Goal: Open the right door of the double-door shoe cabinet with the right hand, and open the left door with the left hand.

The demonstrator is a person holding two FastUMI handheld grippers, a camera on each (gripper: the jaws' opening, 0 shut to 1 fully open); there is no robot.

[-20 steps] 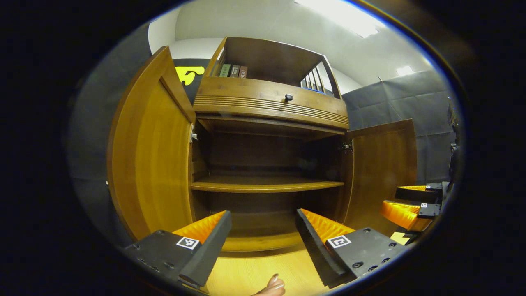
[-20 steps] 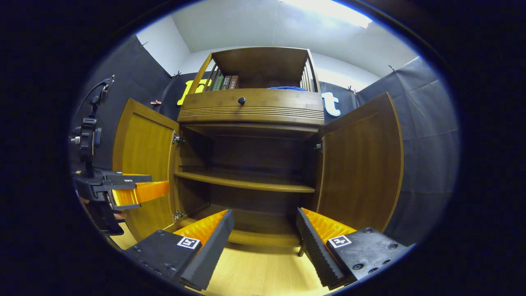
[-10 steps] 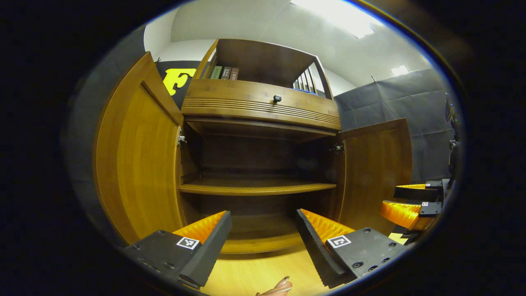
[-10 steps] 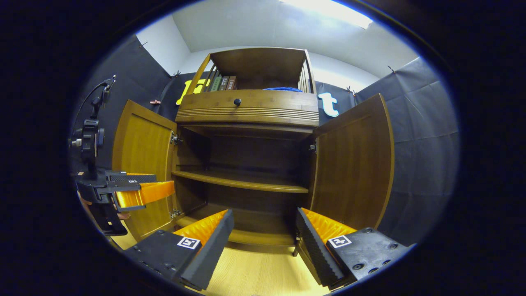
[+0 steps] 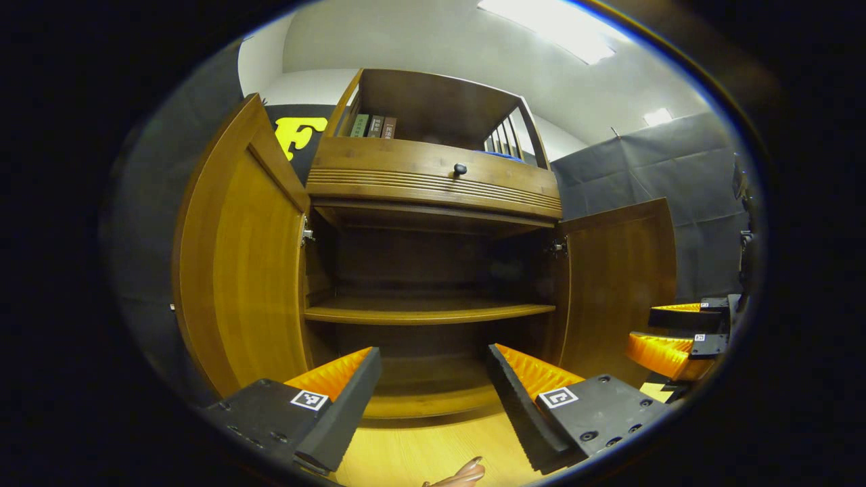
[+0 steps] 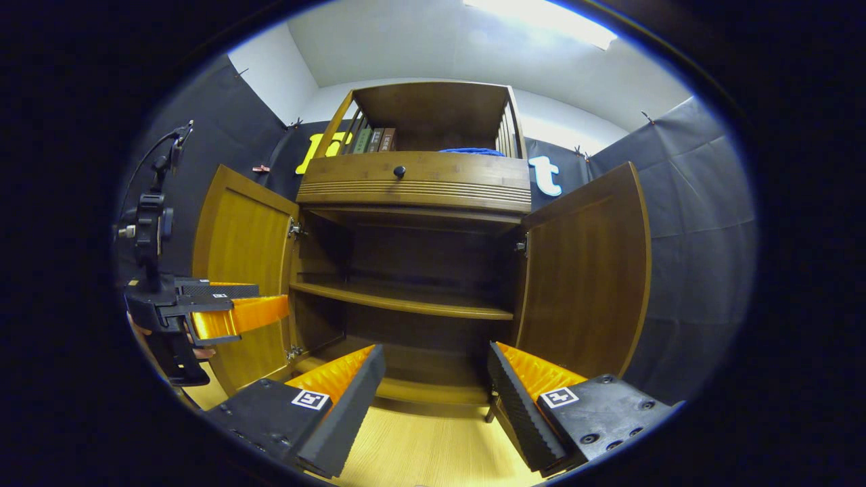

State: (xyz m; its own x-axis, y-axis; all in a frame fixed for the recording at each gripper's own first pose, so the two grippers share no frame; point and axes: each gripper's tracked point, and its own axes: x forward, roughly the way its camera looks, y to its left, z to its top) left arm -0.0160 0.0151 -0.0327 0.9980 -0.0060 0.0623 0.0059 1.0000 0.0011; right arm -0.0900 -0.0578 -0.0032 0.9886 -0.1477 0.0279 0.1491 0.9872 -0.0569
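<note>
The wooden shoe cabinet [image 5: 433, 179] [image 6: 416, 182] stands in front with both doors swung wide. Its left door [image 5: 237, 257] [image 6: 240, 270] and right door [image 5: 619, 277] [image 6: 585, 270] hang open, showing a bare middle shelf [image 5: 426, 312] [image 6: 406, 303]. My left gripper [image 5: 433, 379] is open and holds nothing, a little back from the cabinet's floor; in the right gripper view it [image 6: 237, 314] hovers in front of the left door. My right gripper [image 6: 436, 379] is open with nothing in it too, and in the left gripper view it [image 5: 676, 335] sits before the right door.
A drawer with a dark knob [image 5: 460, 169] [image 6: 399, 172] runs above the doors, with books [image 5: 373, 126] and a blue cloth [image 6: 470, 150] on the open top shelf. Pale wooden floor [image 6: 419, 453] lies below. A fingertip [image 5: 467, 473] shows at the bottom edge.
Both doors stay wide open. Both views have drifted slightly, left then back right, with the grippers still open and a short way off the cabinet.
</note>
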